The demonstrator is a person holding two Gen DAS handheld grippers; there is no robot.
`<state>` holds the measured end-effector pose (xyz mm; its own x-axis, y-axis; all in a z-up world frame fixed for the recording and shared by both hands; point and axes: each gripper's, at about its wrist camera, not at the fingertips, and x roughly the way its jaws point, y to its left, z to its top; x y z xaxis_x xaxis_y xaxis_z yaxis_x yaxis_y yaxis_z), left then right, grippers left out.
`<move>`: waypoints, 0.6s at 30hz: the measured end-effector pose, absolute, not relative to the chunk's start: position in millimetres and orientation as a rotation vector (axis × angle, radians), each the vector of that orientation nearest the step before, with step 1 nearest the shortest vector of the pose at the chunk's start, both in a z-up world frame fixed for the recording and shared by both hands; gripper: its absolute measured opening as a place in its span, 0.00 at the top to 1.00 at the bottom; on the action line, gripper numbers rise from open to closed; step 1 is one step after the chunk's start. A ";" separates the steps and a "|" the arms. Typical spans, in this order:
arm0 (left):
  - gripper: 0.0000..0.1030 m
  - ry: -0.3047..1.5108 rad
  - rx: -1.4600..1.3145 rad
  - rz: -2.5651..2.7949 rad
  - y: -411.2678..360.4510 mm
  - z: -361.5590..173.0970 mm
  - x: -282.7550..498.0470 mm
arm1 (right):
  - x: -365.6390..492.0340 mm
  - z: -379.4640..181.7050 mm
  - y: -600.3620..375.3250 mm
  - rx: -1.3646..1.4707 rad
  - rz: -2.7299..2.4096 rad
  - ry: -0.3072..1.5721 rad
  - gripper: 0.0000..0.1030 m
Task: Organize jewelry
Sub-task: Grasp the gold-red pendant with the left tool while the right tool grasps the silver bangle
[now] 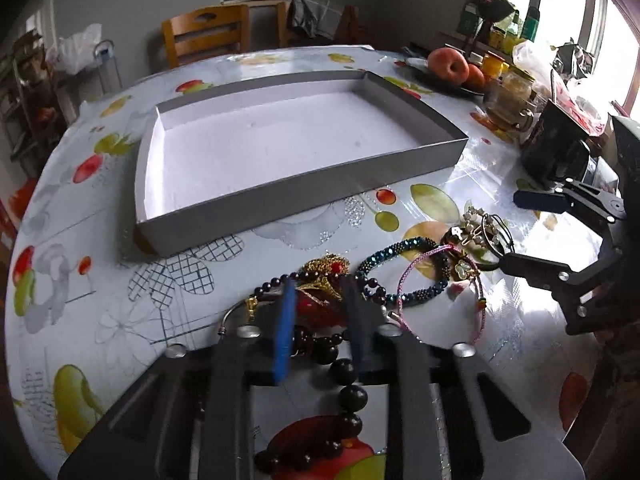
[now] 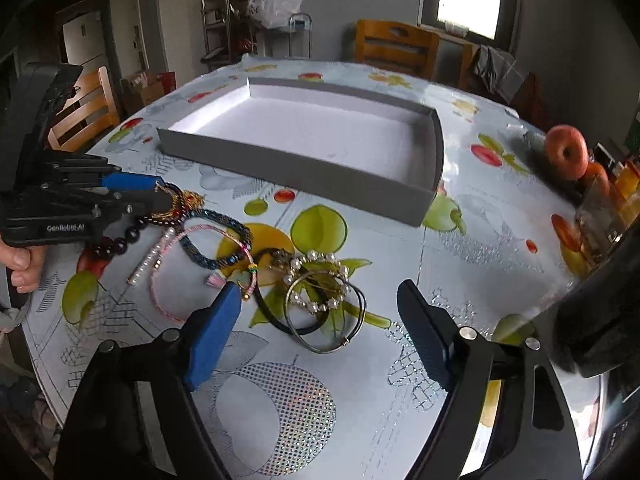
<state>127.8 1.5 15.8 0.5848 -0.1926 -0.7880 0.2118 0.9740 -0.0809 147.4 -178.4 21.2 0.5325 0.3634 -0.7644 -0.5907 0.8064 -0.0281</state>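
A jewelry pile lies on the fruit-print tablecloth in front of an empty grey box [image 1: 304, 184] [image 2: 300, 178] with a white inside. My left gripper [image 1: 320, 292] [image 2: 164, 194] is shut on a gold and red ornament [image 1: 326, 270] [image 2: 190, 200], with a strand of dark beads [image 1: 348, 380] [image 2: 120, 240] running under it. My right gripper [image 2: 320, 292] [image 1: 516, 236] stands open, a finger on each side of a pearl bracelet [image 2: 316, 280] [image 1: 480, 232] and black cord rings [image 2: 352, 320]. A teal beaded bracelet [image 1: 400, 248] [image 2: 224, 256] and a pink cord bracelet [image 1: 404, 284] [image 2: 168, 304] lie between the two grippers.
Apples [image 1: 448, 66] [image 2: 566, 152] on a dark plate, jars [image 1: 512, 92] and a black container [image 1: 556, 148] crowd the table's right side. Wooden chairs [image 1: 206, 32] [image 2: 394, 46] stand behind the table. A person's hand [image 2: 22, 264] holds the left gripper's handle.
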 end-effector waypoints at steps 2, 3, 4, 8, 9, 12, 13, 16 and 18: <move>0.83 0.907 0.025 -0.240 1.3 16.0 126.0 | 147.9 17.4 -177.3 -0.301 0.583 0.842 0.28; 0.88 0.901 0.028 -0.237 1.0 16.7 125.6 | 147.8 16.0 -176.7 -0.303 0.586 0.845 0.29; 0.89 0.890 0.030 -0.233 1.4 18.1 124.3 | 148.0 14.7 -175.9 -0.304 0.589 0.849 0.34; 0.95 0.846 0.016 -0.234 5.5 26.9 119.9 | 148.3 11.7 -174.7 -0.304 0.598 0.861 0.49; 0.96 0.840 0.015 -0.236 5.9 28.5 119.3 | 147.9 11.8 -174.8 -0.303 0.599 0.859 0.51; 0.98 0.811 0.017 -0.243 5.3 37.4 114.8 | 146.5 12.8 -176.7 -0.289 0.607 0.857 0.54; 0.98 0.803 0.022 -0.244 5.2 40.1 113.4 | 145.4 13.9 -177.2 -0.284 0.612 0.854 0.54; 0.99 0.775 0.029 -0.243 5.8 50.6 109.2 | 140.5 19.8 -178.3 -0.272 0.614 0.832 0.54; 0.99 0.752 0.024 -0.245 8.8 59.9 107.1 | 137.3 26.2 -179.2 -0.262 0.616 0.814 0.54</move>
<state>107.1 8.8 59.9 0.7035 -0.2117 -0.6784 0.2291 0.9712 -0.0654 137.3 -179.2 26.2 0.5254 0.4110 -0.7450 -0.6054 0.7958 0.0121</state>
